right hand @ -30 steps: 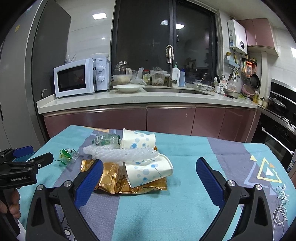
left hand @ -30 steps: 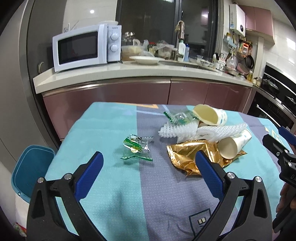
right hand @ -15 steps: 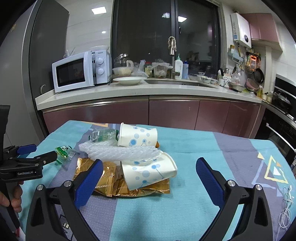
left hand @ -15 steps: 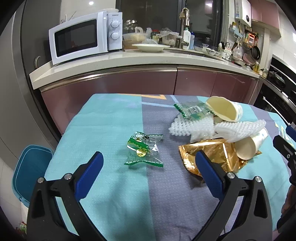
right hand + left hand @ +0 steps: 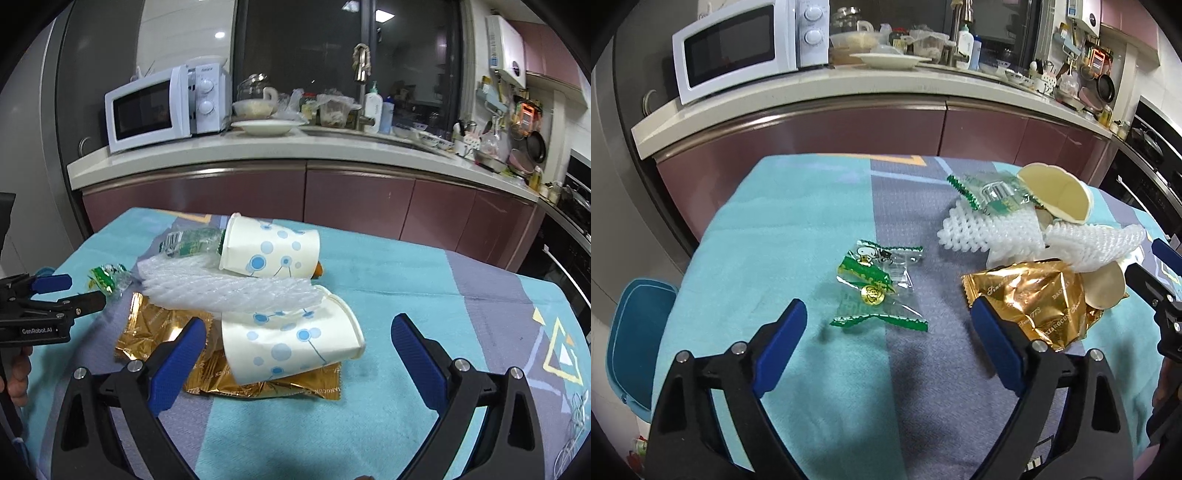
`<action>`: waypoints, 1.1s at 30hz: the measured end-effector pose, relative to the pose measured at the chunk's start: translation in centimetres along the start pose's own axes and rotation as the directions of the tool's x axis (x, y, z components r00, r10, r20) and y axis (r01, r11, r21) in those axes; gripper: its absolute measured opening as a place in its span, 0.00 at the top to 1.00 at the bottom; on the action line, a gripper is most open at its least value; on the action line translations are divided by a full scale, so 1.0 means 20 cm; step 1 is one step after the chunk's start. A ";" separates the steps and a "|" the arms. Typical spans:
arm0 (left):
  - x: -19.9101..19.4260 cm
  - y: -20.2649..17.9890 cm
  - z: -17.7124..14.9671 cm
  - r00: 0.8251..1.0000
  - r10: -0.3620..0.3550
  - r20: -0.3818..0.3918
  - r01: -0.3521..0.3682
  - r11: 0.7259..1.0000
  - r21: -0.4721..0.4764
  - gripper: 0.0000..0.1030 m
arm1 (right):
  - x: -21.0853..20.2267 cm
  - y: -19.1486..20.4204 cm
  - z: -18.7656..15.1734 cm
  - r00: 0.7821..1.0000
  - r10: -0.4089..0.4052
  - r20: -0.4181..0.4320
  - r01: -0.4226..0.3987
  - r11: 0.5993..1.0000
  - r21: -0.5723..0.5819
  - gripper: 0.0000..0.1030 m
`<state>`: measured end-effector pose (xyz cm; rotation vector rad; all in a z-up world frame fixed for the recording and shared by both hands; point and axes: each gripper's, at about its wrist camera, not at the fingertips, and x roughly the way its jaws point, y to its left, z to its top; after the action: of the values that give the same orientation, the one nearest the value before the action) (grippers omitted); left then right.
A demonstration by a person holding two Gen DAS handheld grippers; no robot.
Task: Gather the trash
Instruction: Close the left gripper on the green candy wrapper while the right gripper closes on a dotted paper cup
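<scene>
Blue-padded left gripper (image 5: pixel 886 332) hangs wide open, empty, with the crinkly green-and-clear candy wrappers (image 5: pixel 877 282) just ahead between its fingers on the teal tablecloth (image 5: pixel 768 236). Lower squarely, pinch the film low. Right gripper (image 5: pixel 297 345), also open, faces the dotted paper cup (image 5: pixel 291 343).

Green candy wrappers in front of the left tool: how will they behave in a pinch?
The green candy wrappers look like thin clear film lying flat and crinkled, so probably floppy and very light. Lying flat on the tablecloth, they may slide rather than lift. The left tool is open, straddling them.
</scene>
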<state>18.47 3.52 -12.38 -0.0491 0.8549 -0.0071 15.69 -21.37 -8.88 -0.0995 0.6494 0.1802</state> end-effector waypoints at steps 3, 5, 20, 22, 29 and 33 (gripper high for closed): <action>0.05 0.02 0.01 1.000 -0.003 -0.025 0.003 1.000 -0.006 0.15 | 0.03 -0.01 0.00 1.000 0.007 -0.019 -0.007 1.000 -0.013 0.06; 0.07 0.02 0.01 0.999 -0.004 -0.037 0.003 1.000 -0.011 0.16 | 0.06 -0.01 0.01 0.999 0.012 -0.030 -0.013 1.000 -0.026 0.06; 0.21 0.05 0.05 0.996 -0.025 -0.080 0.023 0.999 -0.023 0.42 | 0.18 -0.04 -0.02 0.995 0.052 -0.090 -0.055 0.998 -0.033 0.06; 0.22 0.06 0.07 0.996 -0.033 -0.081 0.031 0.999 -0.022 0.46 | 0.19 -0.04 -0.02 0.994 0.051 -0.094 -0.055 0.998 -0.036 0.06; 0.22 0.09 0.06 0.995 -0.070 -0.073 0.068 0.997 -0.028 0.48 | 0.22 -0.06 -0.02 0.993 0.057 -0.099 -0.061 0.998 -0.033 0.19; 0.22 0.09 0.05 0.995 -0.077 -0.070 0.076 0.997 -0.022 0.51 | 0.22 -0.07 -0.03 0.991 0.073 -0.111 -0.077 0.997 -0.027 0.23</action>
<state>22.09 5.31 -15.14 -0.1007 0.9236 -0.0729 19.08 -22.17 -12.08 -0.1152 0.7606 0.2588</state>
